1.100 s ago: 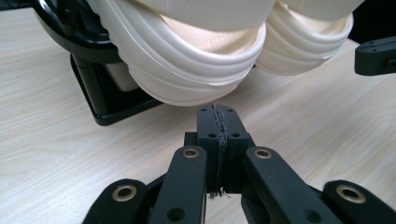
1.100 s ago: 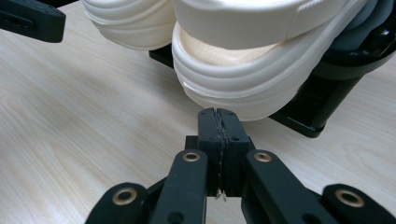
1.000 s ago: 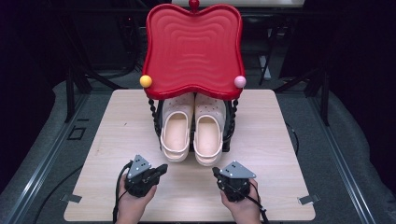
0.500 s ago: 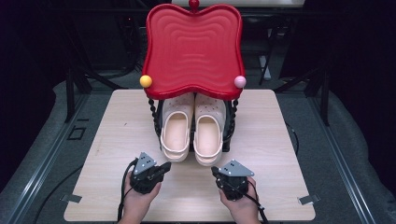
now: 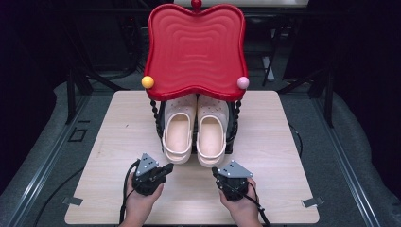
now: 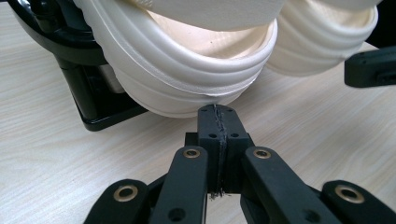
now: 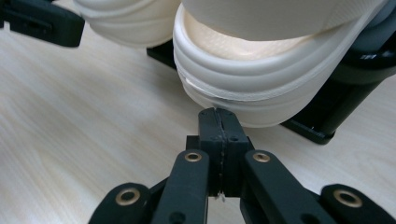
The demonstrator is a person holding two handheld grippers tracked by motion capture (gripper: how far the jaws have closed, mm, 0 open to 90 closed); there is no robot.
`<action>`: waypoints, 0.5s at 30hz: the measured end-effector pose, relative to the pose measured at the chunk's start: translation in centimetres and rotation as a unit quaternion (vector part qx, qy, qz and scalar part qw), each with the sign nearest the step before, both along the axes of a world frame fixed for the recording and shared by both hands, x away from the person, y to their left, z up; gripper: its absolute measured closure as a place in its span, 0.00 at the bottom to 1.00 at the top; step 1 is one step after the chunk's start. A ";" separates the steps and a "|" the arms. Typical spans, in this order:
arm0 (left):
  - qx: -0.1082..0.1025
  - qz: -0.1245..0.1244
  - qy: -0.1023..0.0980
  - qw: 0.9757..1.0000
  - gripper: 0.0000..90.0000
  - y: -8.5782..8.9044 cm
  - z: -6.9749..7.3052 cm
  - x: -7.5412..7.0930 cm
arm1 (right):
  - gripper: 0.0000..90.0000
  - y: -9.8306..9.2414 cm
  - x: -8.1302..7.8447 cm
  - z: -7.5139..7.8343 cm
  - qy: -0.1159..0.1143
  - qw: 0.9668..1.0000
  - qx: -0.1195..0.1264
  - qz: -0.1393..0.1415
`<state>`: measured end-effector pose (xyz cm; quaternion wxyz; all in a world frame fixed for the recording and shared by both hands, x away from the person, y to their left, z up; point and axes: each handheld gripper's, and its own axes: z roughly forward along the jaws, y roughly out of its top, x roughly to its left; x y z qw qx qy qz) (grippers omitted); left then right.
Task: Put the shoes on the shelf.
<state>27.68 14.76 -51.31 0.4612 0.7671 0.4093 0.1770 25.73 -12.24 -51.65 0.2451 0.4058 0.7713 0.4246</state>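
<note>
The left gripper (image 6: pixel 218 112) has its two black jaws pressed flat together with nothing between them, the tips just short of the heel of the left cream-white rubber clog (image 6: pixel 187 70); whether they touch it cannot be told. In the high view this left gripper (image 5: pixel 166 168) lies on the near part of the pale wood-grain table (image 5: pixel 118 123), held in the person's left hand (image 5: pixel 142 198), pointing right and away toward the clog's heel.

The right gripper (image 7: pixel 218 114) is likewise fully closed and holds nothing, its tips right at the heel of the right cream-white rubber clog (image 7: pixel 252 88). From above, the right gripper (image 5: pixel 216 172) sits near the table's near edge in the right hand (image 5: pixel 243 205), with its grey three-cornered plate on top.

The two clogs stand side by side, touching or nearly so, in the middle of the table, the left clog (image 5: pixel 178 132) and the right clog (image 5: pixel 211 137) with their heels toward the person and toes tucked under the rack. They rest on the low shelf of a black beaded-post stand (image 5: pixel 155 113), whose glossy red wavy-edged plastic tray (image 5: pixel 196 47) forms the upper tier over the toes. A yellow ball knob (image 5: pixel 147 82) caps the tray's near-left corner and a pink ball knob (image 5: pixel 243 82) the near-right one.
</note>
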 end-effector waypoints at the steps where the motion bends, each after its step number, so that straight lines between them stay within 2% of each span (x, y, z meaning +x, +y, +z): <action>1: -0.002 0.000 0.000 1.000 1.00 0.0 0.0 0.0 | 1.00 -0.1 0.0 0.2 -0.004 1.000 -0.001 -0.001; 3: -0.001 -0.003 0.000 1.000 1.00 -0.1 0.2 0.0 | 1.00 0.1 0.2 0.4 -0.012 1.000 0.005 -0.005; 4: 0.000 -0.003 -0.001 1.000 1.00 -0.2 0.3 0.0 | 1.00 -0.1 0.2 0.6 -0.001 1.000 0.000 -0.001; 15: 0.009 -0.002 -0.004 1.000 1.00 -0.5 1.2 0.9 | 1.00 -0.3 1.0 0.9 -0.009 1.000 -0.013 -0.009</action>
